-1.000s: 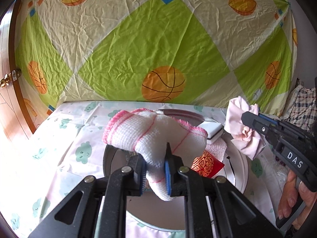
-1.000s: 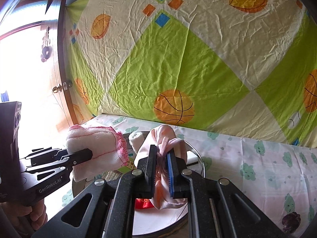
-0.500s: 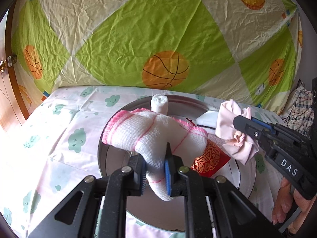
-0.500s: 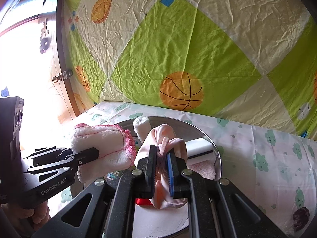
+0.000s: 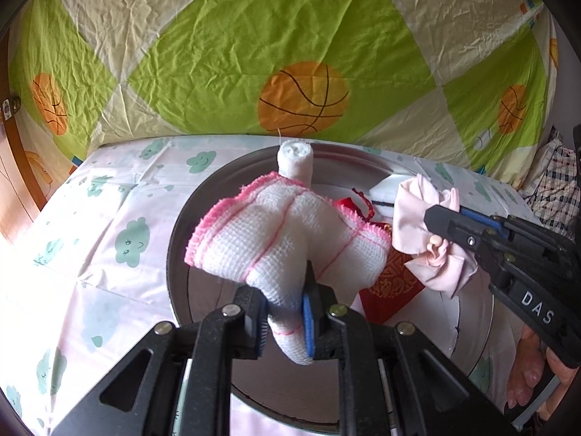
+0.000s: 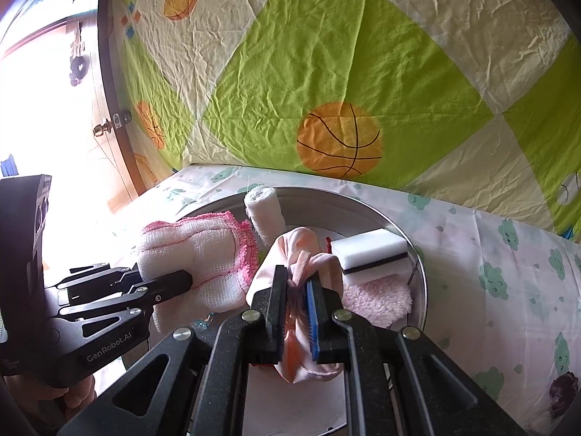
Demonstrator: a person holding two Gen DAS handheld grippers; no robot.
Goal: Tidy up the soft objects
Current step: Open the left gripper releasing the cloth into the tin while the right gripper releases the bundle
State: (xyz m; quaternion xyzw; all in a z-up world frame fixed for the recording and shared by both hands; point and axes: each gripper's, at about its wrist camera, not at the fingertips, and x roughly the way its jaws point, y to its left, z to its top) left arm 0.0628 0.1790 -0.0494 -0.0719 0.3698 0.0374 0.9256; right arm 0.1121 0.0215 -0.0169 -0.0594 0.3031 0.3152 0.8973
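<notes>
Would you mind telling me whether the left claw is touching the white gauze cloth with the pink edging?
Touching. In the left wrist view, the left claw is shut on the white gauze cloth: both pads press its bunched lower end, which hangs out below them.

From my left camera I see the round tray (image 5: 181, 239) on the table cover (image 5: 109, 196), a rolled bandage (image 5: 295, 160) at its far rim. The sponge (image 6: 370, 250) sits on the fluffy cloth (image 6: 377, 299) at the tray's right side, with the hanging sheet (image 6: 326, 54) behind.
</notes>
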